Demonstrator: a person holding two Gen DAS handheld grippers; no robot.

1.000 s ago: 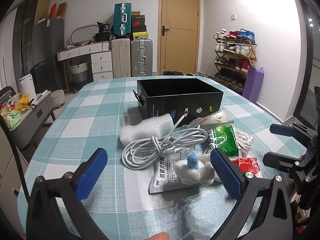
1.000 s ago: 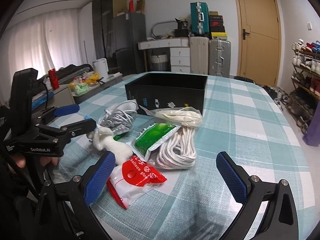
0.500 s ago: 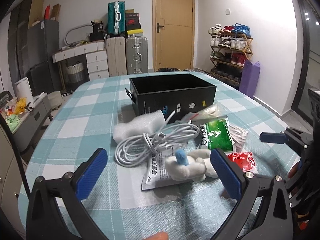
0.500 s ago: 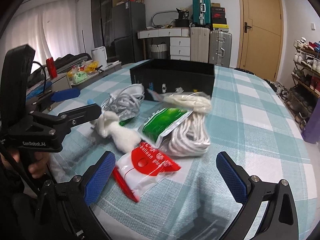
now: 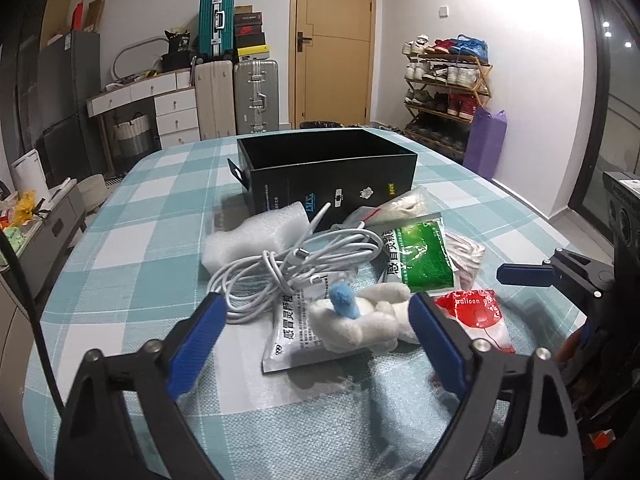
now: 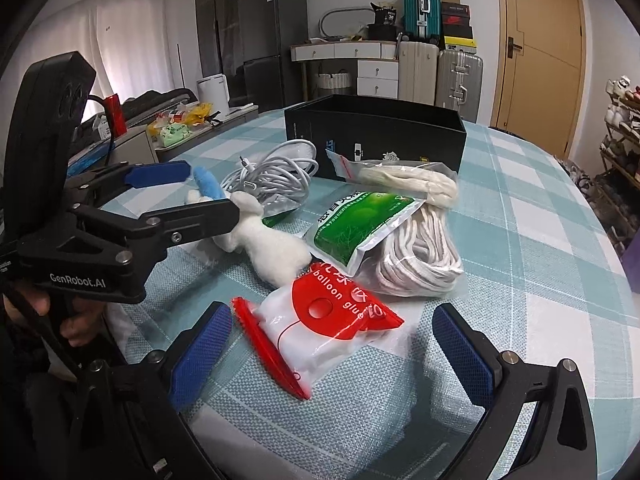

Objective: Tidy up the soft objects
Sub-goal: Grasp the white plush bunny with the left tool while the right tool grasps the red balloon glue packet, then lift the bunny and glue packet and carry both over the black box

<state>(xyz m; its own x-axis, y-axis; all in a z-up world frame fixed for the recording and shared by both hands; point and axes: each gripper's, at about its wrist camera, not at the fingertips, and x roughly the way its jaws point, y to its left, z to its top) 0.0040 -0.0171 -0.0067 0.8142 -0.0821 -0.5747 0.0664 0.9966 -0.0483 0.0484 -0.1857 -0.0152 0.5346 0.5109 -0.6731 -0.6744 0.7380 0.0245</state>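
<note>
Both jaws gape wide: left gripper flanks the white plush toy; right gripper flanks the red-white balloon-glue packet at twelve o'clock.

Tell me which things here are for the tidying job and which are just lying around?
For the job: white plush toy, balloon glue bag, green packet, white rope, white cable, foam piece, black box.

Just lying around: suitcases, shoe rack, purple bag.
</note>
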